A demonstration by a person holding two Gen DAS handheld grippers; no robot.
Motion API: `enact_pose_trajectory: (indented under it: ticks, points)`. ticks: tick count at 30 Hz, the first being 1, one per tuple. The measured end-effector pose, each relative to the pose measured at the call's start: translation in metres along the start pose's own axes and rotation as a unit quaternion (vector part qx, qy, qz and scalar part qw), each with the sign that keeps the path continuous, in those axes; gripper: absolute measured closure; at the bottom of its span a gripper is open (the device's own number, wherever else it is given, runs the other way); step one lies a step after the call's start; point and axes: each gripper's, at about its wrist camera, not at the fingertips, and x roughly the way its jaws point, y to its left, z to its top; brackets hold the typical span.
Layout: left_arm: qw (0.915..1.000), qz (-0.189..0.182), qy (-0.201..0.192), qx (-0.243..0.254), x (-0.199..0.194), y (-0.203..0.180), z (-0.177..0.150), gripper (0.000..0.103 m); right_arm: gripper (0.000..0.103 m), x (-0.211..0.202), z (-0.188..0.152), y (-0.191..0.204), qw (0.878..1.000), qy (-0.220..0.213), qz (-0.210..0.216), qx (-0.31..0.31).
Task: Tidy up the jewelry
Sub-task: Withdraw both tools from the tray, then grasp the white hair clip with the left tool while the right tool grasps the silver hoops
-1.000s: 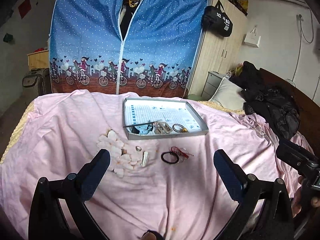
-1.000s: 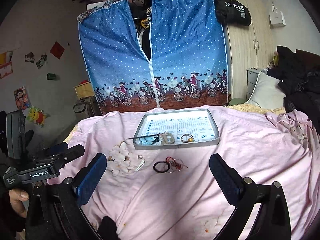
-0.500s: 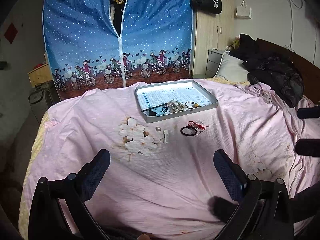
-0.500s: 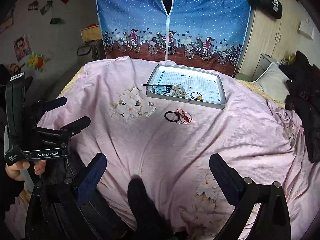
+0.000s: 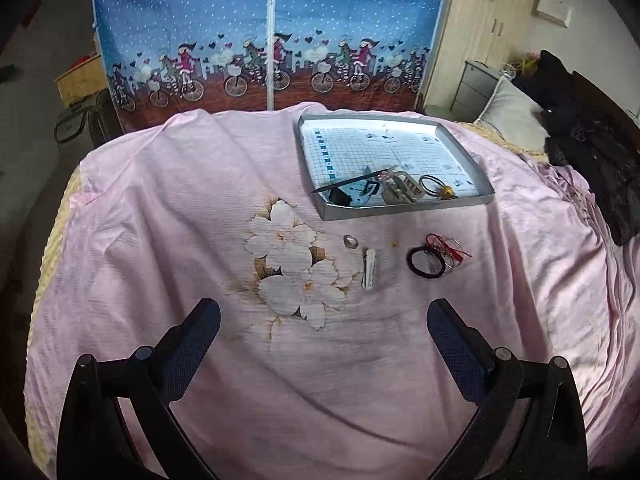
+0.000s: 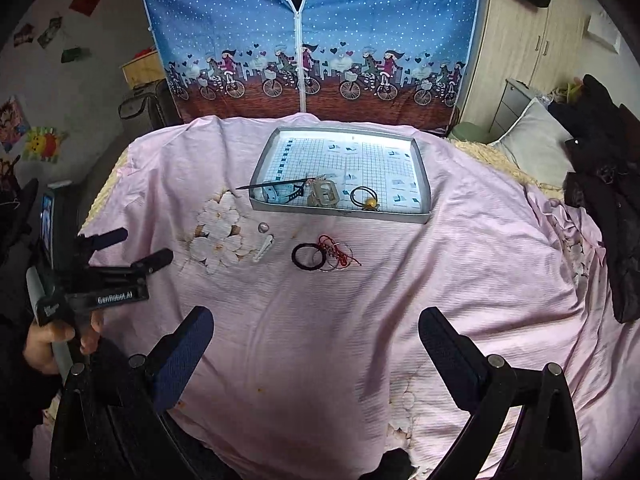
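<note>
A grey tray (image 5: 404, 210) (image 6: 340, 214) with a grid-paper bottom lies on the pink bedsheet and holds a black stick, a blue clip, a beige hair claw (image 5: 402, 190) and a black band with a yellow bead (image 6: 366, 198). On the sheet in front of it lie a small ring (image 5: 351, 242), a white hair clip (image 5: 369, 268) (image 6: 264, 249), a dark hair tie (image 5: 425, 263) (image 6: 306, 257) and red cord with thin rings (image 6: 338, 256). My left gripper (image 5: 322, 342) and right gripper (image 6: 316, 344) hover open and empty, well short of the items.
A hand holds the left gripper (image 6: 128, 246) at the right wrist view's left edge. Black clothing (image 5: 600, 160) lies on the bed's right side beside a pillow. A blue fabric wardrobe (image 5: 272, 20) stands behind the bed, a wooden cabinet to its right.
Both views have tilted down and drawn closer to the bed; the jewelry and tray look larger. Both grippers stay open and empty. The items have not moved.
</note>
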Motion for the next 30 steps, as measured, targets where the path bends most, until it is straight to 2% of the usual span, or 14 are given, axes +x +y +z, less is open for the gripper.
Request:
enact_pose_trajectory:
  ticks: [3, 6, 9, 12, 14, 15, 17, 21, 23, 25, 26, 28, 30]
  points:
    - [0.998, -0.015, 0.019, -0.059, 0.023, 0.01, 0.021, 0.002, 0.0, 0.026, 0.011, -0.017, 1.0, 0.01, 0.008, -0.026]
    - [0.9928, -0.05, 0.036, -0.103, 0.049, 0.011, 0.038, 0.002, 0.0, 0.051, 0.018, -0.032, 0.998, 0.004, 0.026, -0.049]
    - [0.9937, -0.054, 0.032, -0.093, 0.074, 0.005, 0.048, 0.002, 0.0, 0.083, 0.016, -0.042, 0.995, -0.016, 0.043, -0.085]
    - [0.9952, -0.062, 0.008, -0.076, 0.096, 0.011, 0.039, 0.002, 0.0, 0.12, 0.004, -0.053, 0.994, -0.008, 0.067, -0.092]
    - [0.9947, -0.07, 0.005, -0.075, 0.108, 0.018, 0.028, 0.003, 0.006, 0.141, -0.004, -0.061, 0.993, 0.005, 0.083, -0.081]
    - [0.9947, -0.077, 0.003, -0.068, 0.112, 0.018, 0.026, 0.003, 0.013, 0.15, -0.007, -0.063, 0.993, 0.009, 0.087, -0.078]
    - [0.9963, -0.076, 0.004, -0.04, 0.117, 0.015, 0.026, 0.003, 0.021, 0.163, -0.012, -0.066, 0.993, 0.007, 0.09, -0.077]
    - [0.9953, -0.096, 0.009, -0.009, 0.124, 0.006, 0.019, 0.014, 0.039, 0.176, -0.01, -0.068, 0.994, -0.002, 0.087, -0.058]
    - [0.9925, -0.119, 0.027, -0.013, 0.128, 0.004, 0.014, 0.023, 0.043, 0.18, -0.008, -0.067, 0.995, -0.004, 0.086, -0.046]
    - [0.9913, -0.127, 0.035, -0.008, 0.129, 0.002, 0.009, 0.034, 0.055, 0.185, -0.006, -0.066, 0.996, -0.002, 0.083, -0.042]
    - [0.9914, -0.125, 0.037, -0.004, 0.13, 0.0, 0.009, 0.036, 0.057, 0.188, -0.006, -0.066, 0.996, 0.002, 0.08, -0.041]
    - [0.9906, -0.13, 0.043, 0.007, 0.132, -0.004, 0.007, 0.047, 0.061, 0.197, -0.008, -0.065, 0.996, 0.015, 0.075, -0.037]
    - [0.99, -0.132, 0.047, 0.015, 0.134, -0.011, 0.007, 0.053, 0.067, 0.206, -0.009, -0.065, 0.996, 0.03, 0.072, -0.032]
